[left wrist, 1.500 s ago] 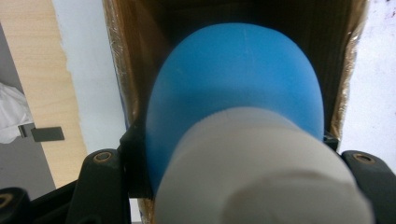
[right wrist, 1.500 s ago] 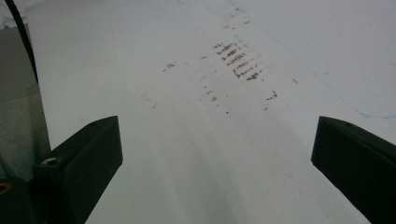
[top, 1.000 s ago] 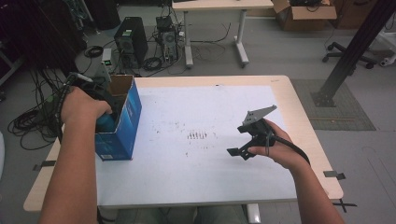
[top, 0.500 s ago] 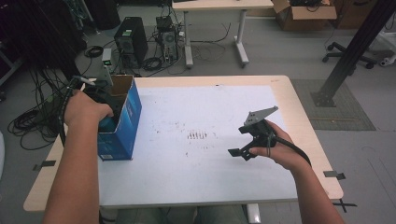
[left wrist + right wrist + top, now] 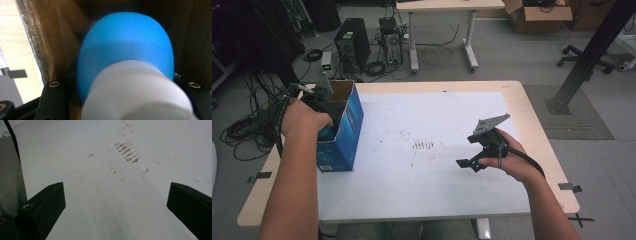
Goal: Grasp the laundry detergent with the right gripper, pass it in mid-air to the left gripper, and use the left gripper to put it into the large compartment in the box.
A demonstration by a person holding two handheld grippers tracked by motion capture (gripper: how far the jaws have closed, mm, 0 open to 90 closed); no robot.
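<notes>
Blue bottle going into open box, left table edge.
A smooth, rounded blue plastic bottle with a white ribbed cap [image 5: 126,62] is sitting down inside the blue cardboard box with a brown interior [image 5: 343,131], cap end facing the camera, while the box is standing upright, flaps open.

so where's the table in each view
high view: table in the middle, wood rim round a white top, blue box at its left.
left gripper view: pale wood strip at the far left, outside the box wall; blue thing held between the jaws.
right gripper view: white top across the frame, between the open jaws.
shared landmark: the brown scuff marks.
</notes>
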